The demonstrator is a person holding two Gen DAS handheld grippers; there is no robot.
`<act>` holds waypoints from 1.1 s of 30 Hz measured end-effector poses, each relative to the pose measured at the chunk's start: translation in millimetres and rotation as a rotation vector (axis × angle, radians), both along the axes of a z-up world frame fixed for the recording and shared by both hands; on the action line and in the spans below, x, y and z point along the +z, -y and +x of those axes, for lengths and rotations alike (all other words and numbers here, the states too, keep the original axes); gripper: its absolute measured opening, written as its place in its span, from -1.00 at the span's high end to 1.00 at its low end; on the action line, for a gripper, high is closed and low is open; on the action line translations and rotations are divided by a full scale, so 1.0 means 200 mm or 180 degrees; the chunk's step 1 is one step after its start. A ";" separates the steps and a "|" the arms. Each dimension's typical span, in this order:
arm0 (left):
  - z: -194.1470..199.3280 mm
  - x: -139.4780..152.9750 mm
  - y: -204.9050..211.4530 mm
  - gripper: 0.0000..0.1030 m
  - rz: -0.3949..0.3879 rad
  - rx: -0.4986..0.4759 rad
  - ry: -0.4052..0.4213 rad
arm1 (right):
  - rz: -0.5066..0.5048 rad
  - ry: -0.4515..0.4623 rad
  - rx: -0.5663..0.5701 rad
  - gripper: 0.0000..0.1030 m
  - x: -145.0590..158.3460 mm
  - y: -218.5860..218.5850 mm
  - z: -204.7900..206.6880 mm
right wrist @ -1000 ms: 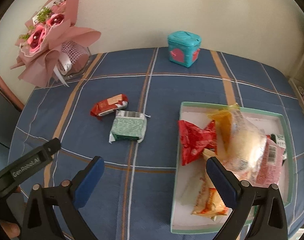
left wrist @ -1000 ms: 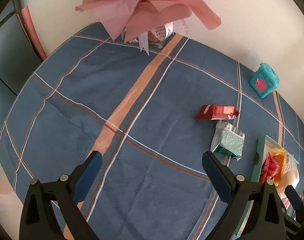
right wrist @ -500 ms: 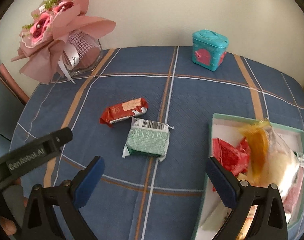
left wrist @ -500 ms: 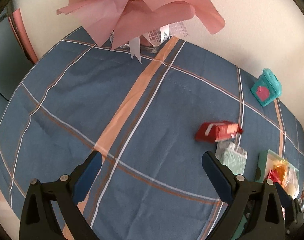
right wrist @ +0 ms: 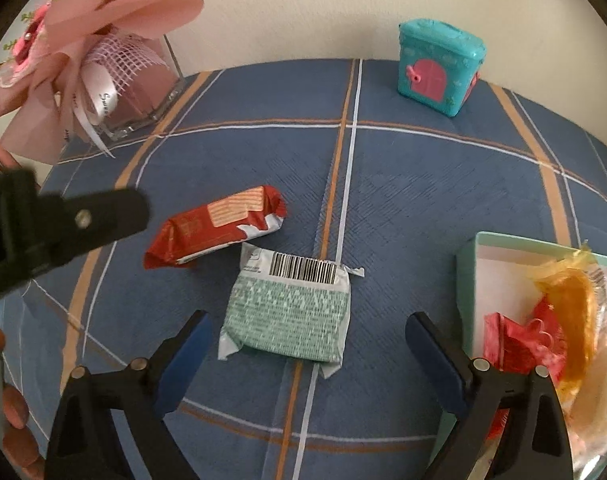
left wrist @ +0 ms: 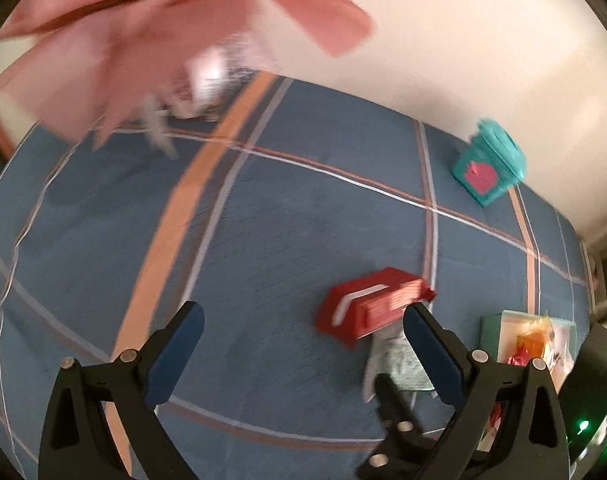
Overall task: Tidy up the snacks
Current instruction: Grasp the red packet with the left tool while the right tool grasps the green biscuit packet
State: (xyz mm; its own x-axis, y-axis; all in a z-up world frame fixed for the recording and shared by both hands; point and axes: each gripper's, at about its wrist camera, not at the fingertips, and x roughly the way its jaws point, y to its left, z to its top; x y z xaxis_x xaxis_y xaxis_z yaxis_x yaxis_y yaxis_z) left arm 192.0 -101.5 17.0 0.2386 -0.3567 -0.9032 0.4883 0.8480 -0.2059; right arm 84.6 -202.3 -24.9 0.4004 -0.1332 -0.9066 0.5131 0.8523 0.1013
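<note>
The flat green-patterned foil snack packet (right wrist: 289, 316) lies on the cloth between my right gripper (right wrist: 309, 338)'s closing, still untouching jaws, and I judge it light, crinkly and slippery, best pinched across its padded middle, not its seams.

At the bottom of each wrist view stands a black plastic two-finger gripper, the left gripper (left wrist: 303, 344) and the right gripper (right wrist: 307, 350) alike in build: angular black arms with triangular cut-outs, round silver screws at the joints, and long dark blue pads (right wrist: 185, 364) lining the inner faces of the fingers.
</note>
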 end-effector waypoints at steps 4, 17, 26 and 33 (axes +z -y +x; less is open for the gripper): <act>0.02 -0.06 0.13 -0.94 0.0119 -0.0275 -0.0072 | 0.0075 0.0000 -0.0015 -0.84 -0.04 0.02 0.02; 0.03 -0.21 0.32 -0.37 -0.0019 -0.0657 -0.0442 | 0.0016 0.0016 -0.0085 -0.50 -0.06 0.09 0.04; 0.01 -0.24 0.24 0.19 -0.0020 -0.0405 -0.0434 | -0.0003 -0.0017 -0.0115 -0.27 -0.04 0.09 -0.01; -0.04 -0.25 0.10 0.20 -0.0156 -0.0059 -0.0424 | -0.0021 -0.0111 -0.0093 -0.17 -0.03 0.06 -0.04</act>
